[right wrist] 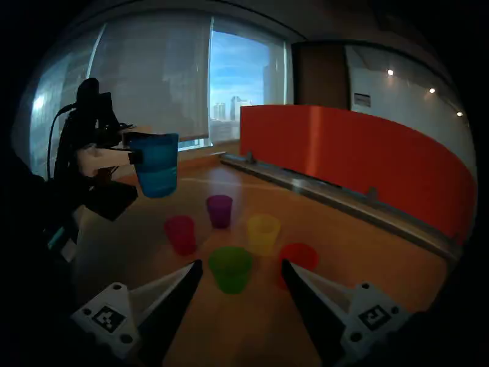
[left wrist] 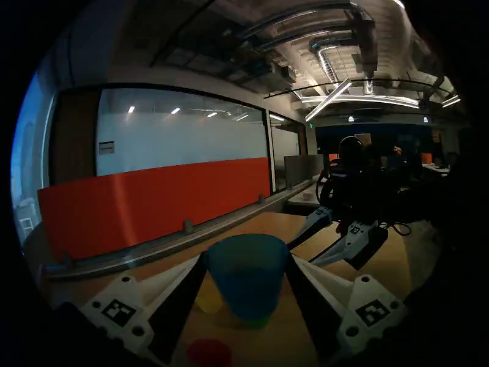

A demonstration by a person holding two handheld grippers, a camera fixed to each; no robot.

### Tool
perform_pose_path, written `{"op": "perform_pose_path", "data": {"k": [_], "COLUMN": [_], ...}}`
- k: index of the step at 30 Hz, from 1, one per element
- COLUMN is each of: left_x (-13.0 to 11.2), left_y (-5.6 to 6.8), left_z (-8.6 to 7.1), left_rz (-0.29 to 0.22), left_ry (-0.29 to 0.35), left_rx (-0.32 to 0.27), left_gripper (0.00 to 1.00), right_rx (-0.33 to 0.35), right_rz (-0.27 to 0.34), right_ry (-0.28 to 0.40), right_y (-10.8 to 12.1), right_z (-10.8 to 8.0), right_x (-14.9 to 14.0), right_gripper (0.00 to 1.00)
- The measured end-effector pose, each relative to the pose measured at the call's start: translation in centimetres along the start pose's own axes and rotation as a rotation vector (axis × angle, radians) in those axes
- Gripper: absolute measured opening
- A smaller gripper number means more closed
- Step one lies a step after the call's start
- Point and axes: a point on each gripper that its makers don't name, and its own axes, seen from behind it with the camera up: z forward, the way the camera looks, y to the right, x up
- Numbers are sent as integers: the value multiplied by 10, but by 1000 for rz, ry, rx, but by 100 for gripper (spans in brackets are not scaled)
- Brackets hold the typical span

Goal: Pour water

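While a wooden tabletop (right wrist: 367, 257) ran beside an orange partition (right wrist: 367, 159), the left hand-held gripper (left wrist: 246, 260) clamped both fingers on a blue cup (left wrist: 247, 284) held in the air above it. The right hand-held gripper (right wrist: 240, 263) hung wide open and empty before a green cup (right wrist: 230, 268), yellow cup (right wrist: 263, 232), red cup (right wrist: 298, 257), crimson cup (right wrist: 181, 233) and purple cup (right wrist: 219, 210).

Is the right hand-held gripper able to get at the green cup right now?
Probably yes: the right hand-held gripper is open, and the green cup stands upright just ahead between its fingertips with nothing in front. The orange-red cup stands close beside it, so go in straight.
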Motion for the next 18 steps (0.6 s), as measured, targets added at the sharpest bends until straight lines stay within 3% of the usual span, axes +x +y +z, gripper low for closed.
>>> {"op": "perform_pose_path", "data": {"k": [18], "left_x": [-7], "left_y": [-5], "left_z": [-5], "left_rz": [2], "left_ry": [-14], "left_rx": [6], "left_gripper": [89], "right_rx": [45], "right_rz": [0], "right_ry": [-80], "right_y": [-5], "right_z": [57], "right_x": [-36], "right_gripper": [100]}}
